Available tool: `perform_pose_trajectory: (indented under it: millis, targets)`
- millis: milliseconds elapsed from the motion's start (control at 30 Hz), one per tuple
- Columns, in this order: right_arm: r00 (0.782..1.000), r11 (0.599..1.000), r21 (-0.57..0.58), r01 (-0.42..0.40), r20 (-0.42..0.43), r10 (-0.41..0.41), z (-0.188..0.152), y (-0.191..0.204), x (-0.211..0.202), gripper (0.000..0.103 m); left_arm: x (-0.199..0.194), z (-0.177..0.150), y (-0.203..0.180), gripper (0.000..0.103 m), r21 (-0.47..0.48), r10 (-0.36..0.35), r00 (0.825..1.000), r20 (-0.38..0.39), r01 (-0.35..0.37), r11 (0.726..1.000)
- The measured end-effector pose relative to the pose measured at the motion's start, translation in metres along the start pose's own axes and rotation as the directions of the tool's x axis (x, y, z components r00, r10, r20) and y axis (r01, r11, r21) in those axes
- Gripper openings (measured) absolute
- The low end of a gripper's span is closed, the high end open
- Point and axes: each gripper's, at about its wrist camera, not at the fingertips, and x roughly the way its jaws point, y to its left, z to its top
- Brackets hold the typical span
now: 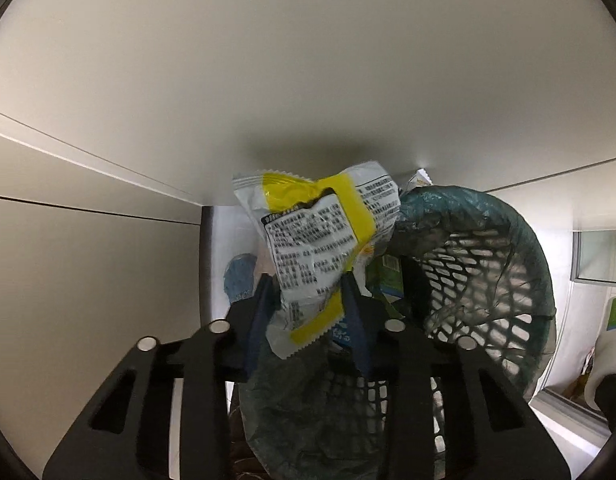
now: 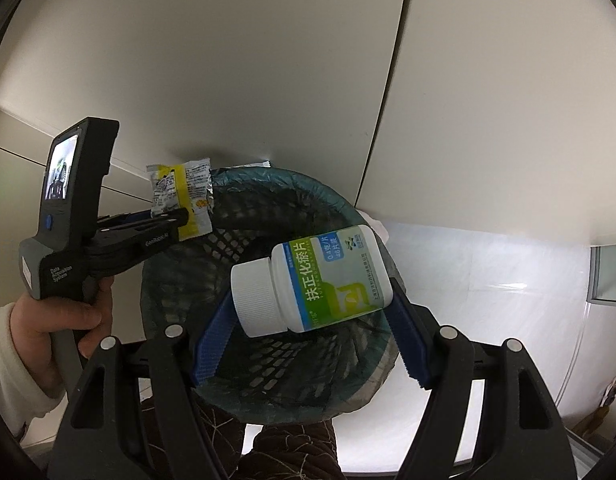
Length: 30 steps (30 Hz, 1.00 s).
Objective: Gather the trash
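A crumpled white and yellow snack wrapper [image 1: 320, 240] hangs between the blue pads of my left gripper [image 1: 307, 280], which is shut on it. In the right wrist view that wrapper [image 2: 184, 196] sits in the left gripper [image 2: 176, 220] just beyond the far left rim of the bin. The bin [image 2: 244, 220] is a black mesh basket [image 1: 468, 264] lined with a dark green bag. My right gripper [image 2: 312, 292] is shut on a white pill bottle [image 2: 328, 280] with a green label. The bottle lies sideways, cap to the left, over the bin's opening.
Pale cabinet panels [image 2: 268, 60] stand close behind the bin. A person's hand [image 2: 60, 320] in a white sleeve holds the left gripper's handle. White floor [image 2: 488, 280] lies to the right. A brown patterned fabric [image 2: 288, 452] shows below the bin. A white scrap [image 1: 418, 178] pokes up behind the rim.
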Motion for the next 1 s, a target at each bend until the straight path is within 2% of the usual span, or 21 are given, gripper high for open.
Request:
perform_pose_trajectory:
  millis: [200, 433, 633, 1000]
  targets:
    - [1.000, 1.000, -0.002, 0.002, 0.007, -0.002, 0.000, -0.003, 0.001, 0.069, -0.009, -0.003, -0.002, 0.025, -0.003, 0.001, 1.000, 0.022, -0.001, 1.000]
    - [1.000, 1.000, 0.000, -0.003, 0.014, 0.003, -0.003, -0.005, -0.003, 0.069, -0.038, -0.011, -0.002, 0.019, -0.011, -0.008, 0.998, 0.067, 0.009, 1.000]
    - [1.000, 1.000, 0.004, -0.010, 0.021, 0.010, -0.003, -0.004, -0.007, 0.069, -0.043, -0.009, 0.000, 0.012, 0.002, -0.017, 0.997, 0.072, 0.017, 1.000]
    - [0.999, 1.000, -0.008, -0.014, 0.044, 0.014, -0.003, -0.003, -0.019, 0.069, -0.085, -0.016, 0.004, 0.011, 0.002, -0.049, 0.992, 0.118, 0.049, 0.999]
